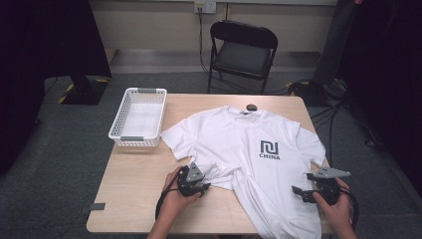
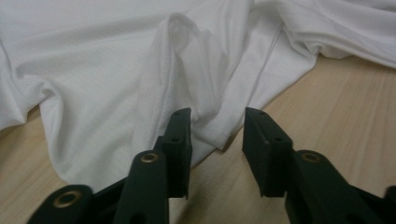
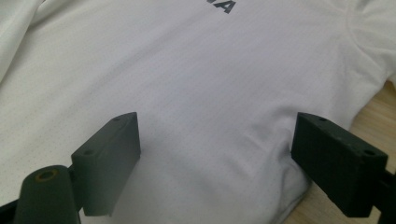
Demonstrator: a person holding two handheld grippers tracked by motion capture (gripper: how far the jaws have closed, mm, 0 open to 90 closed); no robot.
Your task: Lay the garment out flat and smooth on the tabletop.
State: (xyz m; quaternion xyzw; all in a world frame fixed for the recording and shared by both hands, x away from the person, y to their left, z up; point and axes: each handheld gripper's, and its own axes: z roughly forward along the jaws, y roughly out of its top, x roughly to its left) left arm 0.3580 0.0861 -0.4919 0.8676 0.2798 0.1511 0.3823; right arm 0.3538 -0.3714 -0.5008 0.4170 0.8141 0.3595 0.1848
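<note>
We're working a white T-shirt point(image 1: 249, 149) lying face-up across the tabletop point(image 1: 134, 174), collar toward the far edge, hem spilling over the near edge. Left gripper point(image 1: 195, 185) is sitting jaws apart at a bunched fold of the shirt's left side, nothing pinched. Right gripper point(image 1: 311, 193) is hovering wide open over the hem near the near-right corner. Basket point(image 1: 138, 117) at the far-left corner is sitting empty. We're judging folding barely started.

Grey carpet floor point(image 1: 59, 149), black folding chair point(image 1: 242, 52), beige wall point(image 1: 149, 22), wall socket point(image 1: 205, 6)
</note>
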